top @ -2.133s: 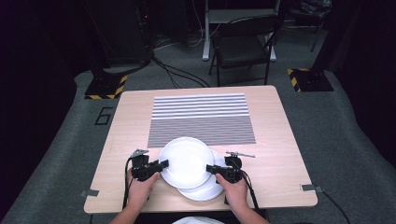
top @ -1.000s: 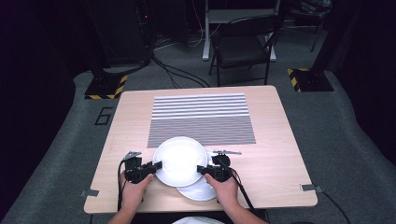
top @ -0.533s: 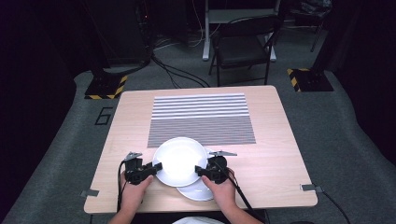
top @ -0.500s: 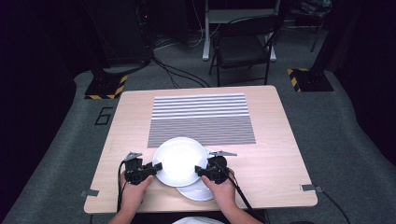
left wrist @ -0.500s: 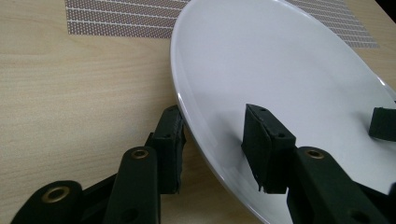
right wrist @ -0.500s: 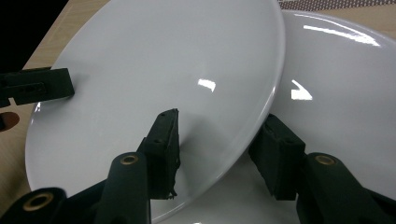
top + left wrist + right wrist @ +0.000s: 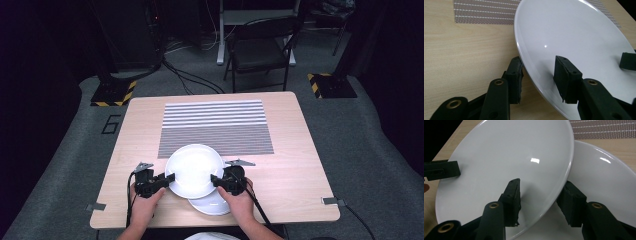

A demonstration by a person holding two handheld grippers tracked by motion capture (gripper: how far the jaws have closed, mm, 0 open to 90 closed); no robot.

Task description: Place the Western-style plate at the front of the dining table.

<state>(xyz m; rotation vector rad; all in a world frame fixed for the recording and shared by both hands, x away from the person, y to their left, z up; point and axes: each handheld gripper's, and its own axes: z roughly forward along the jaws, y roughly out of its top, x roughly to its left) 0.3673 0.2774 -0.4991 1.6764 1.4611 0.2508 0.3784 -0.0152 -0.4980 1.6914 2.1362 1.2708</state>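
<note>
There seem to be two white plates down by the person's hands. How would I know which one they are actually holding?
Start at the striped mat on the wooden table and come toward the person. The held plate touches the mat's near edge, with the left gripper and right gripper on its opposite rims. Unlike the lower plate, it lies on top, fully visible.

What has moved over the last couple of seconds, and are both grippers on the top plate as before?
The top plate, the left gripper and the right gripper have shifted toward the person's left, exposing more of the lower plate. Both grippers stay astride the top plate's rim, as before. The lower plate and the striped mat have not moved.
</note>
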